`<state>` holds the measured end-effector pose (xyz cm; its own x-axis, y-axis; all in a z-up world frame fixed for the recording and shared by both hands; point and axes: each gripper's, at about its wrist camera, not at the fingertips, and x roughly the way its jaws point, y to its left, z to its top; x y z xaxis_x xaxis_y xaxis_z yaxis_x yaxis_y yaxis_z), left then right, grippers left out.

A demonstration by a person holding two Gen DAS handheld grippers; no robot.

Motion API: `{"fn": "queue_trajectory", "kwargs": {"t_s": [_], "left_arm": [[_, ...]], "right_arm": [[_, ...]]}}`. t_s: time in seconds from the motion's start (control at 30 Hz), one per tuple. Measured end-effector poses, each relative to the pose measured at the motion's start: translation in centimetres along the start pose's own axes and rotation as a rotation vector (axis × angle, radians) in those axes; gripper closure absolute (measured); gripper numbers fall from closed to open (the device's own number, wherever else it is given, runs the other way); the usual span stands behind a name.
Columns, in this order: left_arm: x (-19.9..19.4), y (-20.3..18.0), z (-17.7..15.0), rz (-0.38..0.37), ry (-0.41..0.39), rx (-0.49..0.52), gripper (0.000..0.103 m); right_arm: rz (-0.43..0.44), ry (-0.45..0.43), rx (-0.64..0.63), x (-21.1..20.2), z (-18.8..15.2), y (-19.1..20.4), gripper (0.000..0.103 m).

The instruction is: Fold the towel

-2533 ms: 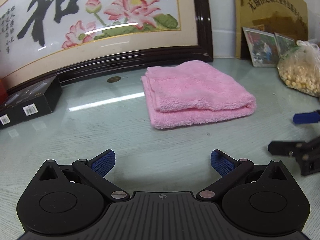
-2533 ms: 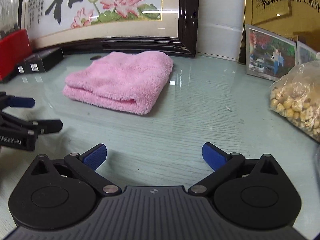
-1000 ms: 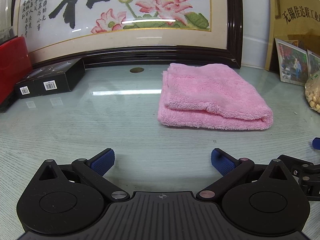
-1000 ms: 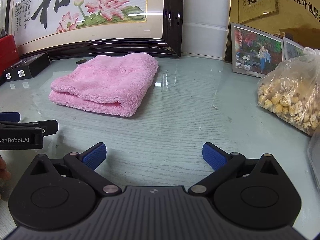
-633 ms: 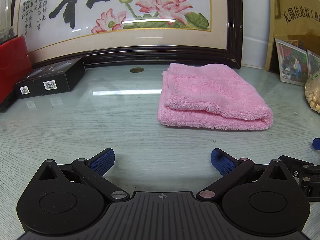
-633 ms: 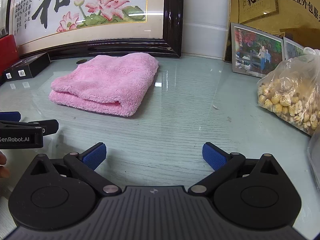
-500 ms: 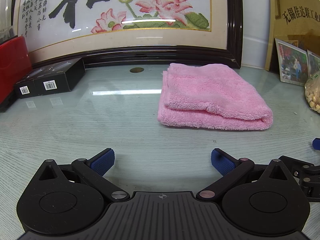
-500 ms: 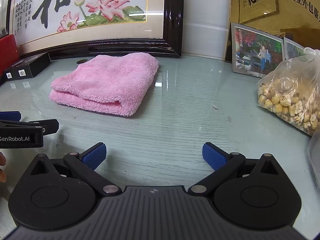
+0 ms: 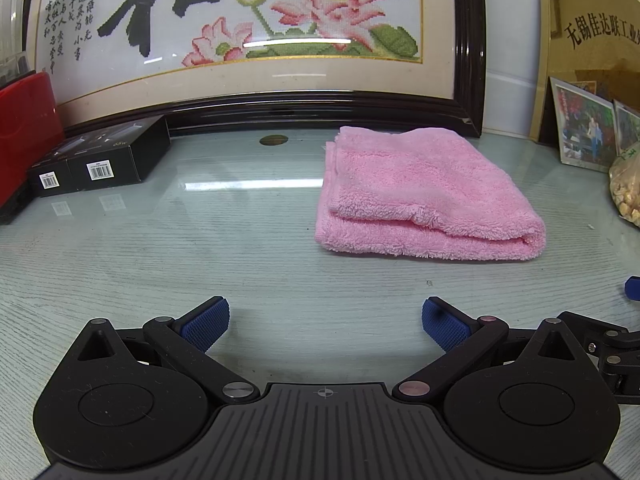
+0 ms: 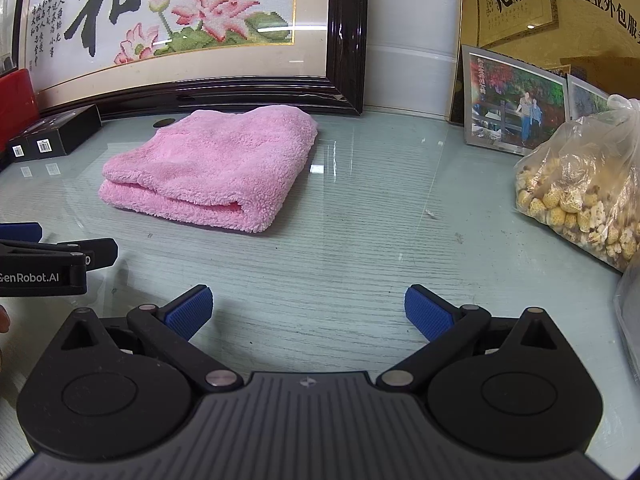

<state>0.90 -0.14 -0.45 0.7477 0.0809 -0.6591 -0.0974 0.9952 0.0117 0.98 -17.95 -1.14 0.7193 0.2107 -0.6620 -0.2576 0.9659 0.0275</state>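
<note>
A pink towel lies folded in a thick rectangle on the glass table top, its folded edge toward me. It also shows in the right wrist view. My left gripper is open and empty, low over the table, well short of the towel. My right gripper is open and empty, to the right of the left one and also short of the towel. The left gripper's side shows at the left of the right wrist view.
A large framed embroidery leans at the back. Black boxes and a red case stand at the left. Framed photos and a plastic bag of snacks stand at the right.
Since 2.5 s ago both grippers have swung to face the towel more squarely. Over the last second nothing has visibly moved.
</note>
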Motion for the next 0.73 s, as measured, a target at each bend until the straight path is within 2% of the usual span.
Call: {"fn": "queue_trajectory", "kwargs": {"t_s": [0.73], "left_arm": [[-0.1,-0.03,-0.14,0.0,0.0,0.004,0.0]], "right_arm": [[0.001,0.0,-0.001,0.0,0.0,0.01,0.0]]}}
